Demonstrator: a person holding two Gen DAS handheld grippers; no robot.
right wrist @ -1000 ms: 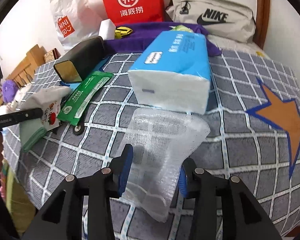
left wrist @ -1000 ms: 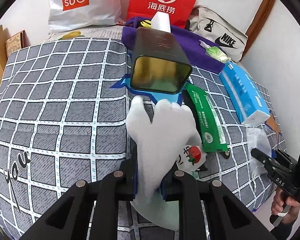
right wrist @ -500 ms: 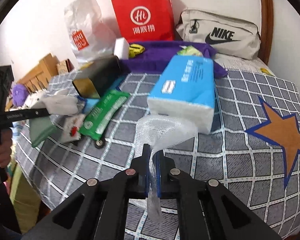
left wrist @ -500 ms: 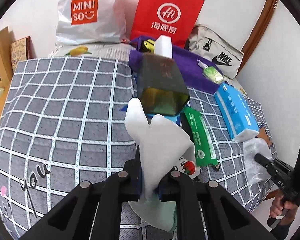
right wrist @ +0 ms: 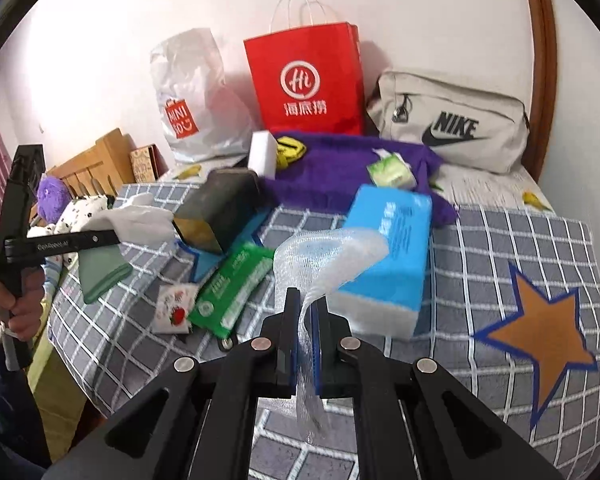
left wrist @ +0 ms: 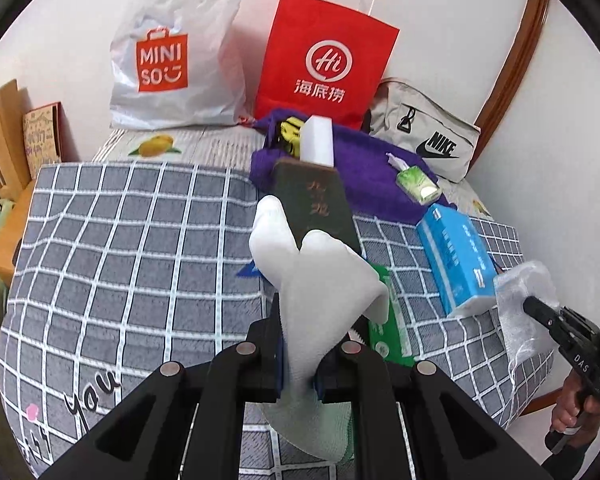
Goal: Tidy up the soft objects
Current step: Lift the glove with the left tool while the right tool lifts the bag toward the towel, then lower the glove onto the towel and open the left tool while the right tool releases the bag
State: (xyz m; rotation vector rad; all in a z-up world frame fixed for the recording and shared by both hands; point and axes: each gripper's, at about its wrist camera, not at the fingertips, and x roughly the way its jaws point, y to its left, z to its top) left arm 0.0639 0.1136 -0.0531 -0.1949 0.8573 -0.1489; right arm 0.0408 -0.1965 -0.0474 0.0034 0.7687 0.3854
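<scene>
where clamped, white glove (left wrist: 316,288) stands upright, fingers up

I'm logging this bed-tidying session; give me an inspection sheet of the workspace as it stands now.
Surface: grey checked blanket with an orange star.
Job's things: white cloth and clear mesh bag, each pinched and lifted.
Clutter: blue tissue pack, green wipes pack, dark tin, purple towel.
Grippers: left tongs shut on the cloth; right tongs shut on the mesh bag.
Cables: nothing seen.
Surroundings: red paper bag, Nike pouch, white wall.
</scene>
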